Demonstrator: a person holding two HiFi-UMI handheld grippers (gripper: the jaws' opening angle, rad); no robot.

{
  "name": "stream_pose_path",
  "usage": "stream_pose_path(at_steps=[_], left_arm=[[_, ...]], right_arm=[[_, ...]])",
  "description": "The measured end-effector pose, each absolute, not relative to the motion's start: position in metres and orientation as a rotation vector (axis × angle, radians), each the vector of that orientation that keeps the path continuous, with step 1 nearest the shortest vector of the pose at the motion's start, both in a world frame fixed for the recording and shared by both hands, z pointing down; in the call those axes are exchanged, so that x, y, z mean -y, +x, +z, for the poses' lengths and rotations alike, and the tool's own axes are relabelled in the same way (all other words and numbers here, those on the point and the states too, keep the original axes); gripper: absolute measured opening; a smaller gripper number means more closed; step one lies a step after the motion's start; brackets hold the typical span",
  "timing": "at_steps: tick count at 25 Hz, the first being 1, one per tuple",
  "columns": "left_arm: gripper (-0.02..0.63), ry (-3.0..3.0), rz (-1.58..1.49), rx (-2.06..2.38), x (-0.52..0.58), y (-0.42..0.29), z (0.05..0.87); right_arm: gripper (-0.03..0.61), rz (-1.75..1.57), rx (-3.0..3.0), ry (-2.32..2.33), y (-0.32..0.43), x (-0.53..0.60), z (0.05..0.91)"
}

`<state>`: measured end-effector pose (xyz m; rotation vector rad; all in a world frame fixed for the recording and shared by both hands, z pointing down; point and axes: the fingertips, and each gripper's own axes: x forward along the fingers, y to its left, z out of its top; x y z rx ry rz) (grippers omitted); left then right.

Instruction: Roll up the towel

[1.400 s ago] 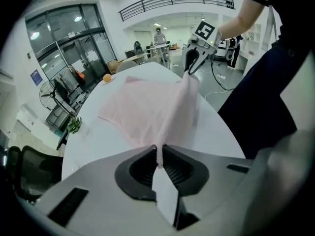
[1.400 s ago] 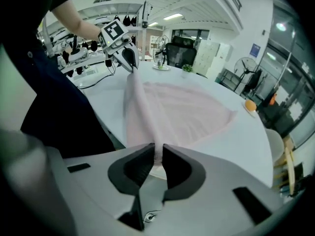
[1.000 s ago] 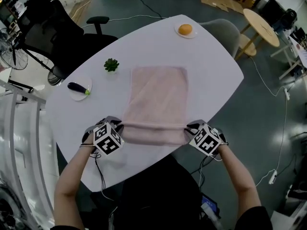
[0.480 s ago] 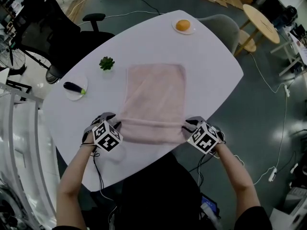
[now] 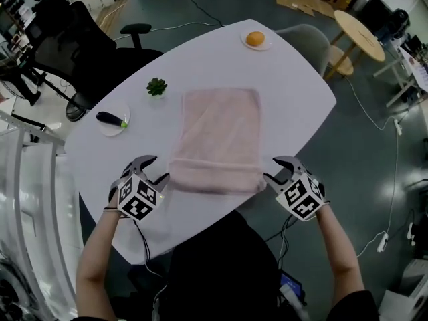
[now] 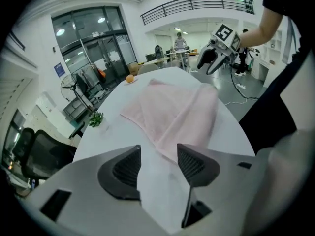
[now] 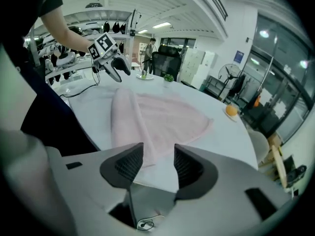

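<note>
1. Surroundings. The white table (image 5: pixel 294 92) fills the centre of the head view. On it, in the upper centre of the frame, an orange (image 5: pixel 255 39) sits on a small plate. A small green plant (image 5: pixel 156 86) stands left of the towel's far corner. An eggplant (image 5: pixel 110 120) lies on a second plate further left. All three are well apart from the towel. A black office chair (image 5: pixel 73 45) stands at the upper left, a grey chair (image 5: pixel 311 42) at the table's upper right edge, and a round wooden table (image 5: pixel 361 35) beyond it. I see nothing between either tool and the towel.

2. Towel. The pink towel (image 5: pixel 217 142) lies flat in the middle of the table, long axis running up the frame. Its lower edge is turned over into a narrow fold.

3. Tools. The left gripper (image 5: pixel 154 168) hangs just off the towel's lower left corner, and the right gripper (image 5: pixel 275 168) just off the lower right corner. Both point down at the table. In each gripper view the jaws stand spread, with only the towel's corner and bare table showing through the gap; the pads press on nothing.

4. Change from the earlier frames. A second ago both tools sat low at the ends of the fold with jaws nearly together. Their jaws have just been opening, both tools have lifted clear, and the fold stays on the table.
</note>
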<state>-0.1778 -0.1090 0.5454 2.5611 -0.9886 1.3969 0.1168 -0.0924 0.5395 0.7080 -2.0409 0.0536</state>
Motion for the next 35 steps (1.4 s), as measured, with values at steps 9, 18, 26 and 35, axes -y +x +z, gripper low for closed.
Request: stream_pose_path(at_steps=[9,18,26,35], left_arm=[[0.268,2.726,1.509,0.79,0.057,-0.156,0.567],[0.264,2.76,1.747,0.717,0.056,-0.145,0.602],[0.206,2.733,1.914,0.702,0.068,-0.151,0.613],[0.113,2.72,2.058,0.743,0.074,-0.153,0.612]], right_arm=[[0.236,-0.081,2.017,0.562,0.081,0.031,0.569],[0.235,-0.152,1.928,0.508,0.089,0.021,0.609],[0.185,-0.304,1.842,0.434,0.102,0.028,0.628],[0.066,-0.411,1.835,0.463,0.103,0.037,0.61]])
